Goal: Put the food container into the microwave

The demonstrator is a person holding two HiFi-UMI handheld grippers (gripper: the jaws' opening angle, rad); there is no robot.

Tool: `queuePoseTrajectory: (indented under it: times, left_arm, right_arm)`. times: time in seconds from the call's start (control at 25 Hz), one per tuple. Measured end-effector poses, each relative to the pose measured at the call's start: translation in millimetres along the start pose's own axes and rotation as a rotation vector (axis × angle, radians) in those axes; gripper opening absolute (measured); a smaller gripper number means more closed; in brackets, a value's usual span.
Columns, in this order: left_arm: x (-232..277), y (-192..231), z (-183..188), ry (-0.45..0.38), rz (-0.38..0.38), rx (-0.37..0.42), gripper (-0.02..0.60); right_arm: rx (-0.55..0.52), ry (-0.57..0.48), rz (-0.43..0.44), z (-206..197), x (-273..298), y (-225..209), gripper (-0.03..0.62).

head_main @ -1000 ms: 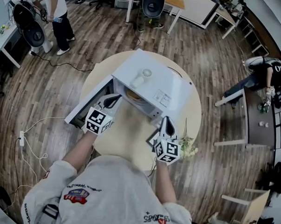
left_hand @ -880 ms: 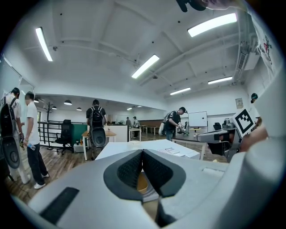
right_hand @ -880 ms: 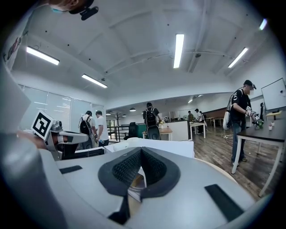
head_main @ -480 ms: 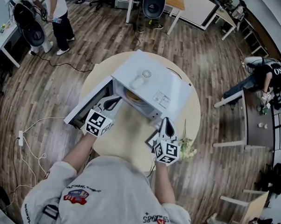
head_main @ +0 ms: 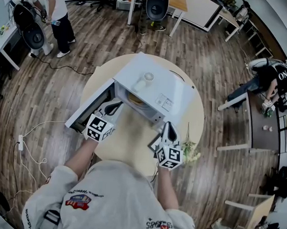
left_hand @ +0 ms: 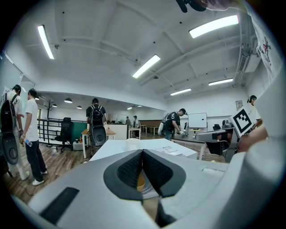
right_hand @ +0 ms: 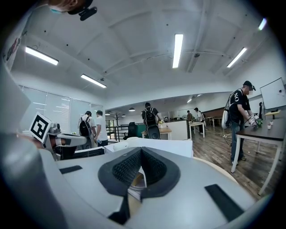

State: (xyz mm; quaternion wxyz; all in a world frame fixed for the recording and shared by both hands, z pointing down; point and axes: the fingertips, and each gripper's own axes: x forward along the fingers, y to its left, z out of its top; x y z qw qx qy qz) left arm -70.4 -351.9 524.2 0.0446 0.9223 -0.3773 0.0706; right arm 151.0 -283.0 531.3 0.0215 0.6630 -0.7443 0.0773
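Just ahead of left gripper (head_main: 116,104): open white microwave (head_main: 152,83) on round table (head_main: 133,142), food container (head_main: 136,99) inside cavity. Left of that gripper: swung-out door (head_main: 86,111). Right gripper (head_main: 169,123) at microwave's front right corner; flowers (head_main: 190,150) just right of it.

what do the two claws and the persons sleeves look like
The left claw and right claw match: pale grey bodies with dark textured pads, each carrying a white cube printed with black square markers. The person wears a light grey sweatshirt with small printed logos.
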Motion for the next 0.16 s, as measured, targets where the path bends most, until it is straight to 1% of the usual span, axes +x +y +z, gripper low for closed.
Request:
queuePoseTrajectory:
  times: [0.16]
  left_arm:
    - [-0.3, 1.9, 0.8, -0.008, 0.006, 0.0, 0.005]
  right_arm:
    - [0.001, -0.003, 0.007, 0.8, 1.5, 3.0, 0.003]
